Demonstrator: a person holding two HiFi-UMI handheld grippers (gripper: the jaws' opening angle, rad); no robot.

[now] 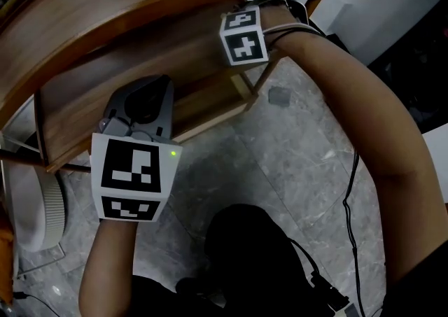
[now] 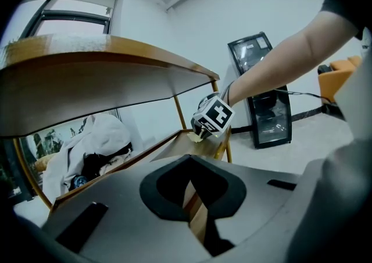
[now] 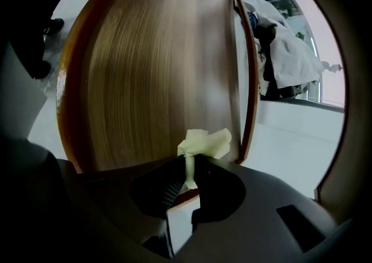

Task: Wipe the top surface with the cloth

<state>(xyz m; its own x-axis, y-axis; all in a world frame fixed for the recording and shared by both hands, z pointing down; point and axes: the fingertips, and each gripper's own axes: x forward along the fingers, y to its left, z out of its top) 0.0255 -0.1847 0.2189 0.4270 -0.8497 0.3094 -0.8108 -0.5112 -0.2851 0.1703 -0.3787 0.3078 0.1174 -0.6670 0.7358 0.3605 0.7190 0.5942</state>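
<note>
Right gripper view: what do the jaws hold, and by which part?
The right gripper is shut on the pale yellow cloth, pinching its narrow bunched end; the rest fans out beyond the jaws.

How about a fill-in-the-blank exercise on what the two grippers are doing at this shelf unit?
1. The right gripper is shut on a pale ____ cloth.
2. The cloth lies on the ____ shelf, under the top shelf.
3. The left gripper is shut and holds ____.

Missing words: yellow; lower; nothing.
</note>
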